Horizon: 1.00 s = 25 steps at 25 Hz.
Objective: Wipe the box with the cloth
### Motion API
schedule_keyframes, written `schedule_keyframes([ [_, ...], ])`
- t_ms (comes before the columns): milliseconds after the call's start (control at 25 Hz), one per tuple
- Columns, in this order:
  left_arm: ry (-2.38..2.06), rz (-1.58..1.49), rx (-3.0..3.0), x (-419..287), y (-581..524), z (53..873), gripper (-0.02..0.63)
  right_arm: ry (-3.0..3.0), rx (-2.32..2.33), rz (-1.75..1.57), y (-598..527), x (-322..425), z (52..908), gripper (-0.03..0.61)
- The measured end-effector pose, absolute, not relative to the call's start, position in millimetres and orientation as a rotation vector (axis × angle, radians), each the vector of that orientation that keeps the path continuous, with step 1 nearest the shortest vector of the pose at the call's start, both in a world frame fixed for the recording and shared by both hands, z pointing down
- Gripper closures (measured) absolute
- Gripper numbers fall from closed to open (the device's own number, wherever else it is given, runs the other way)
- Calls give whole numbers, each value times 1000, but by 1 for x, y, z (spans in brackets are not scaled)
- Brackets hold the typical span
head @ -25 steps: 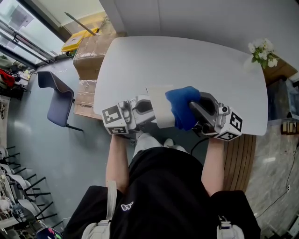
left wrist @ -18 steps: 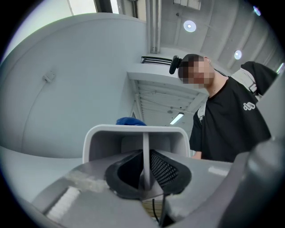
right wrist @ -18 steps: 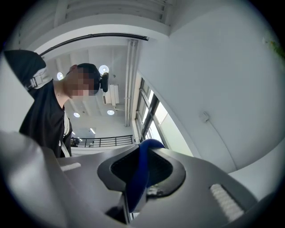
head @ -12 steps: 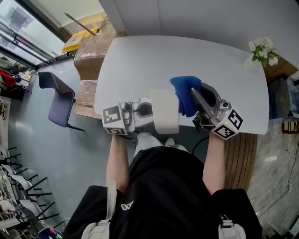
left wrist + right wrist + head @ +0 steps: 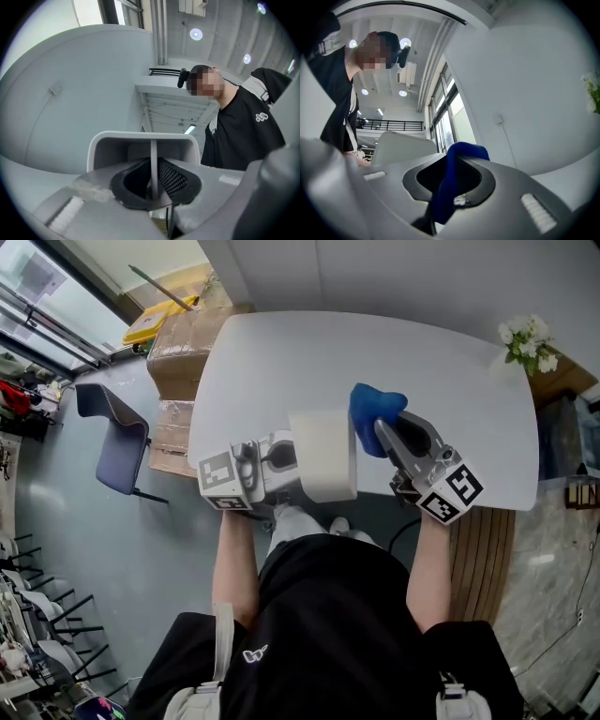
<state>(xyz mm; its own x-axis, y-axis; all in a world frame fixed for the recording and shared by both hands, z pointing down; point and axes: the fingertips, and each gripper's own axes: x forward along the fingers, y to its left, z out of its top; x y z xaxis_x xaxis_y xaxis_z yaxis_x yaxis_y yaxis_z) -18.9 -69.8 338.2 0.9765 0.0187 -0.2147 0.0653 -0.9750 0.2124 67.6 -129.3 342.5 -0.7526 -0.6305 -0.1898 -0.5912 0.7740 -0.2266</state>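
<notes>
Now cloth, pinched in right hand-held gripper, has slid off box to its right side. Left hand-held gripper stays clamped on box wall, over worktop. Wiping likely mid-stroke.

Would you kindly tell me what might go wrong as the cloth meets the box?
The left gripper pinches only one thin wall of the box, so a firm wipe might twist it loose. The cloth sits bunched in the right gripper, so its jaws may scrape the box instead.
</notes>
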Motion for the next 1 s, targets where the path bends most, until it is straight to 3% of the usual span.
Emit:
schedule_keyframes([
  [600, -233, -429, 2832, -35, -107, 339, 561, 2875, -408, -186, -73, 29, 336, 526],
  [1000, -377, -245, 2838, -33, -121, 364, 561, 2749, -207, -182, -54, 35, 310, 526],
])
